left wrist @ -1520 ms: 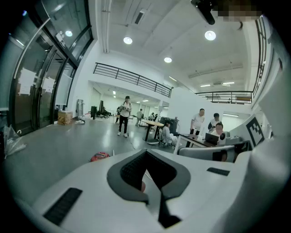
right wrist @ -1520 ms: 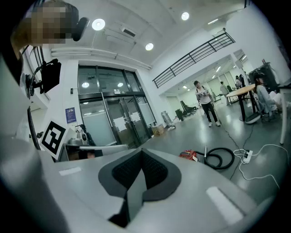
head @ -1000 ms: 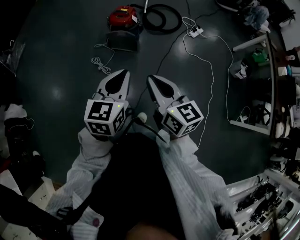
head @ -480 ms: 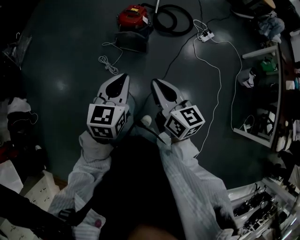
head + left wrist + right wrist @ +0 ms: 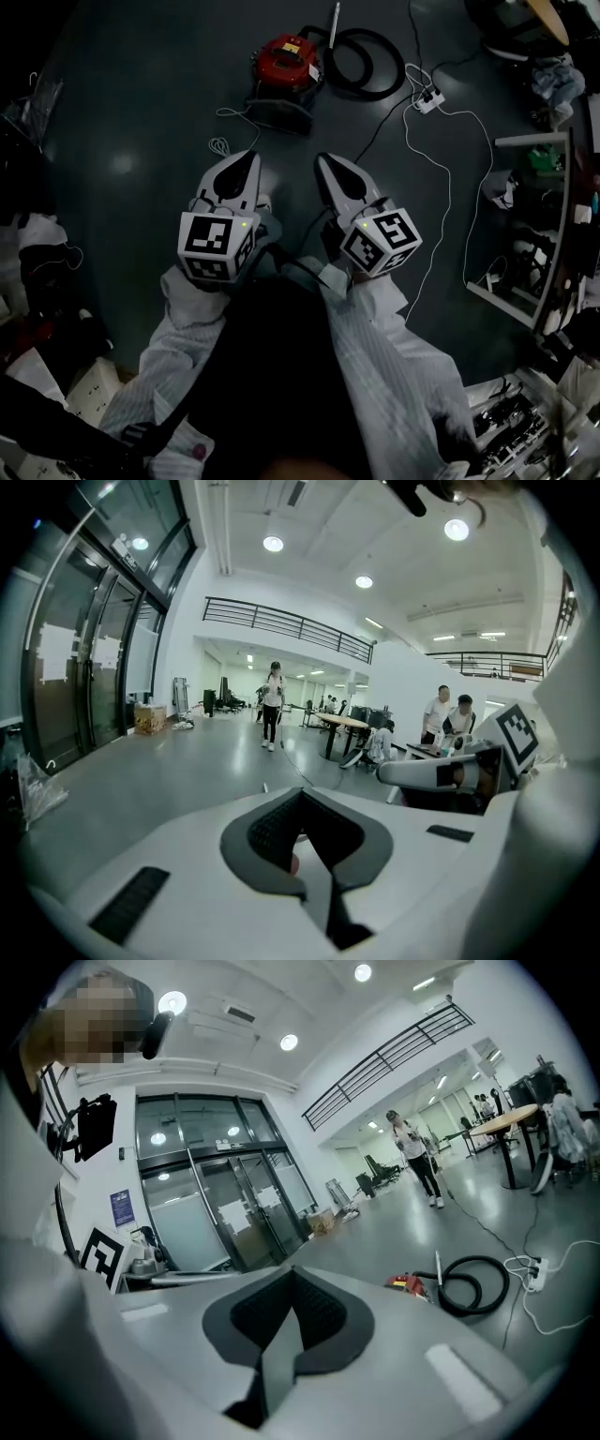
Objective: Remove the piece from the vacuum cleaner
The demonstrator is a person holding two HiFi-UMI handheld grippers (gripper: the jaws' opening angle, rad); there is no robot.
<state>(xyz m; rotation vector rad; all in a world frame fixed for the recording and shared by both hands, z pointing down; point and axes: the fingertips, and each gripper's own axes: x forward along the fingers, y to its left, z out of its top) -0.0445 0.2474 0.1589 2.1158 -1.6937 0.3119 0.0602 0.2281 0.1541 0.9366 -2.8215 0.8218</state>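
The red vacuum cleaner stands on the dark floor ahead of me, with a dark grey part at its near side and a coiled black hose with a wand to its right. The right gripper view shows the vacuum cleaner and hose small and far off. My left gripper and right gripper are held side by side at waist height, well short of the vacuum. Both point forward with jaws together and nothing between them. The left gripper and right gripper show only empty pads.
A white power strip and long white cable lie right of the hose. A small coiled cord lies left of my grippers. Shelving with clutter lines the right side. People stand far off and at a desk.
The vacuum cleaner and hose have slid down and to the right in the head view, closer to me. Both grippers stay shut, side by side, in the same pose.
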